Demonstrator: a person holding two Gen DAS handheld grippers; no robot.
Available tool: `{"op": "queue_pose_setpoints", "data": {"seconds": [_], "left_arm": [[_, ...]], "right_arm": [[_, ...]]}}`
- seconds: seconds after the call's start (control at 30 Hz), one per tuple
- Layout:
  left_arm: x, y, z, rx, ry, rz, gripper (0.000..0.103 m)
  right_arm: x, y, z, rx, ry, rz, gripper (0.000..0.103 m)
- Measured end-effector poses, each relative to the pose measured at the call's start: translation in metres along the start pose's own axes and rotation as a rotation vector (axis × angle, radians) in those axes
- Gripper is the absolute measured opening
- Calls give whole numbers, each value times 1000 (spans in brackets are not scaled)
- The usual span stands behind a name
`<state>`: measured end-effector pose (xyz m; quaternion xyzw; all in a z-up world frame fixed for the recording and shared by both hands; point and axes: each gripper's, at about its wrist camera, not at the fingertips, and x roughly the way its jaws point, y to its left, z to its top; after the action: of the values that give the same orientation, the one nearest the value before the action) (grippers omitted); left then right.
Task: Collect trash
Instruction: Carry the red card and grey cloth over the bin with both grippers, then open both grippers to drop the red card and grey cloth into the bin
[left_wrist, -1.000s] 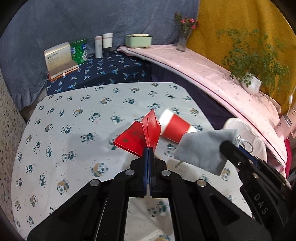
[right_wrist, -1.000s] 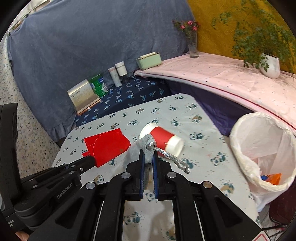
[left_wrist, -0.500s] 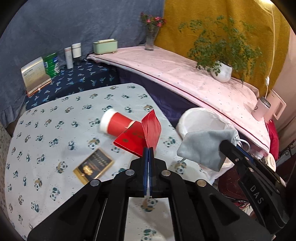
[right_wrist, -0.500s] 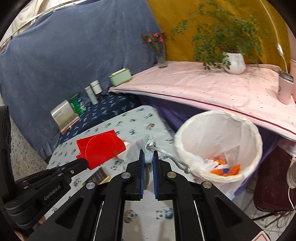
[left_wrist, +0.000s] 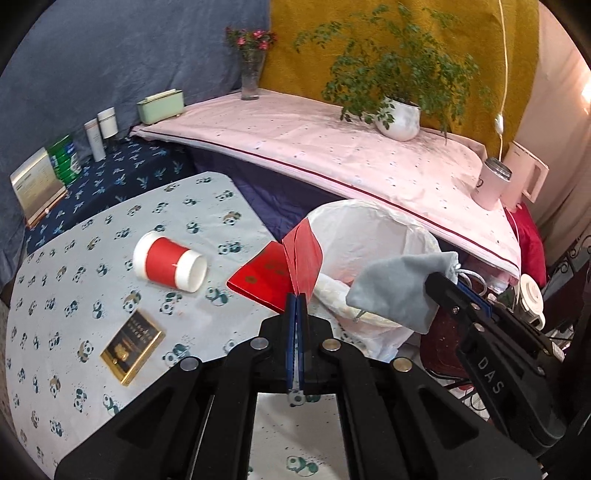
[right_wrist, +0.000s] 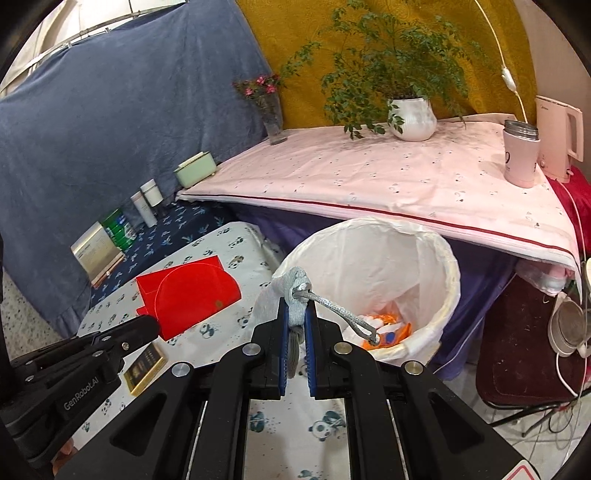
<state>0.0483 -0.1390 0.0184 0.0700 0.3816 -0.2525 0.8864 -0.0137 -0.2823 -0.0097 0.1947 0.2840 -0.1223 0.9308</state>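
Red cup (left_wrist: 168, 266) lying on table (left_wrist: 92, 295), gold box (left_wrist: 132, 346) near.

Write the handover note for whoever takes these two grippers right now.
Left gripper: shut on the red envelope, held above the table edge beside the bin.
Right gripper: shut on the grey drawstring pouch, near the bin rim.
White-lined bin: already holds orange wrappers.
Left: drop both items in, then fetch the red paper cup, lying on its side, and the black-and-gold card from the table.
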Motion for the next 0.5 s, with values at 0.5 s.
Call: {"op": "queue_pose_setpoints", "data": {"seconds": [0.5], "left_arm": [[60, -58, 26, 107, 67, -120, 1]], "right_arm": [[14, -56, 20, 56, -18, -80, 8]]}}
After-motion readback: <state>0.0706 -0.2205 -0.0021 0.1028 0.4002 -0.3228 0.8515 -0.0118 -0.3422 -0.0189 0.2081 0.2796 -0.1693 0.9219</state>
